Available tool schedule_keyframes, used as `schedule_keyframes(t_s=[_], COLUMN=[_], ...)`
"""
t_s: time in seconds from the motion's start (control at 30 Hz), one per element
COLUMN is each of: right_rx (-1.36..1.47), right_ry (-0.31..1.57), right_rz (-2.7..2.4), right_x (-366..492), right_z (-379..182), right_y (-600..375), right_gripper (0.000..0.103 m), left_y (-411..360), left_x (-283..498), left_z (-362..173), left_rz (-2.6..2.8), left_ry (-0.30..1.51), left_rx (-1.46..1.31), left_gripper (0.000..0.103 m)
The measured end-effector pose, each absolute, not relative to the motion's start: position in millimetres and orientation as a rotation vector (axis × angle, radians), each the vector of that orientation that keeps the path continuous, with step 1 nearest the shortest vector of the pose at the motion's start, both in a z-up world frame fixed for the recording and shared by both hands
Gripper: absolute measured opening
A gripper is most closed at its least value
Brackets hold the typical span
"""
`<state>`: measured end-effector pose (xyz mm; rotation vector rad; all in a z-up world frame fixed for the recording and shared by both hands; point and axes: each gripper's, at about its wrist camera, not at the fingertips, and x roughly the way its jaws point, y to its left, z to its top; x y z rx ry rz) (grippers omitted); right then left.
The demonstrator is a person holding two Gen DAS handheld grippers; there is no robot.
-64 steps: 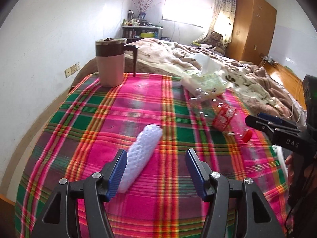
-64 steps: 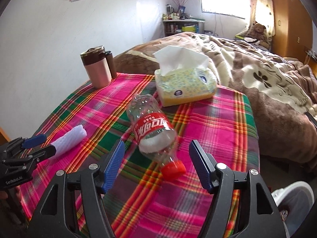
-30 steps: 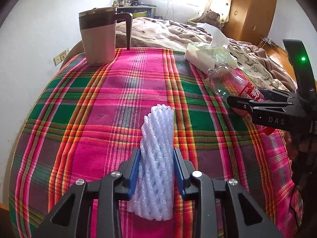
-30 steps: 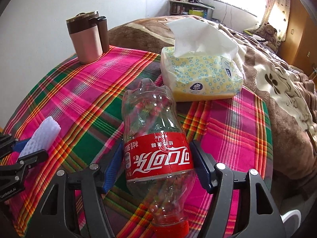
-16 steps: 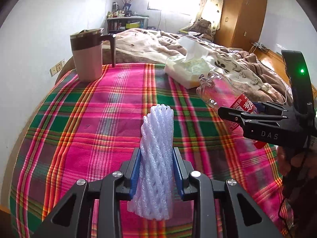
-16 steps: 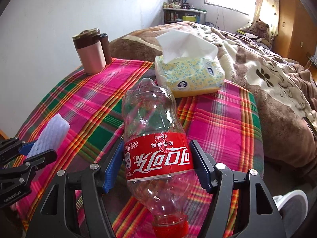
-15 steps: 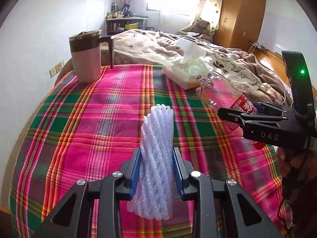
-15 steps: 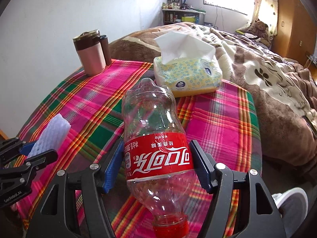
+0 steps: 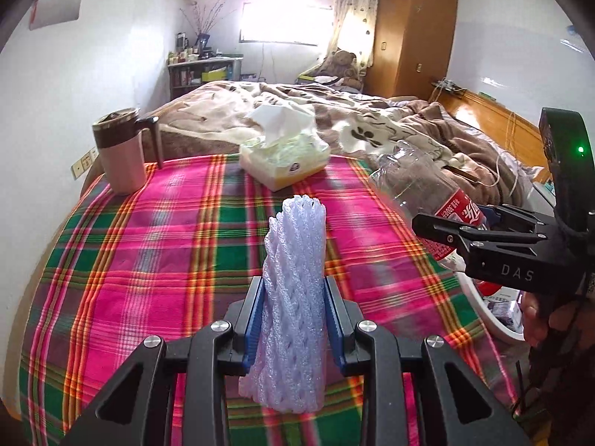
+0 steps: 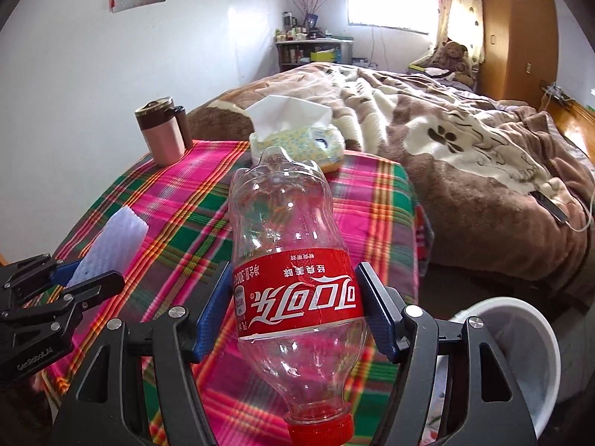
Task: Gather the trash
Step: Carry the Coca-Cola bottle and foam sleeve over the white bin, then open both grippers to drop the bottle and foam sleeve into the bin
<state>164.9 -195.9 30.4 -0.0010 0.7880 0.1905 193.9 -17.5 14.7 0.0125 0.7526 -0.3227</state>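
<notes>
Surface: plaid cloth [image 9: 156,245] – mug [image 9: 121,152] and tissue box [image 9: 284,161] at far edge.
Left gripper [image 9: 293,319]: clamped on foam net [image 9: 293,297], lifted.
Right gripper [image 10: 293,312]: clamped on bottle [image 10: 293,260] – white bin [image 10: 520,353] beside table.

A home bedroom: unmade bed [image 9: 334,111], wardrobe [image 9: 412,33], teddy bear [image 9: 344,63]

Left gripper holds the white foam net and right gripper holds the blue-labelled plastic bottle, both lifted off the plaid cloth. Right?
Not quite: the plastic bottle in the right gripper has a red label, as the right wrist view shows. The left gripper does hold the white foam net, and both are off the plaid cloth.
</notes>
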Motion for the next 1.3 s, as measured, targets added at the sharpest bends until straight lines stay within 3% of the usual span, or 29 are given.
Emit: schedule_keyframes(t_s=[0.6, 1.3], right_rx=[0.087, 0.219], right_ry=[0.751, 0.817], right_rz=[-0.04, -0.266], right_x=[99.9, 69.2], right_z=[39.9, 7.1], right_y=[-291.6, -380.7], right_gripper=[0.068, 0.068], left_y=[-125.0, -253.0], left_x=[164.8, 148.9], left_z=[26.5, 6.8], left_rz=[-0.524, -0.704], left_ry=[0.718, 0.763], left_rx=[0.049, 0.121], left_gripper=[0.031, 0.031])
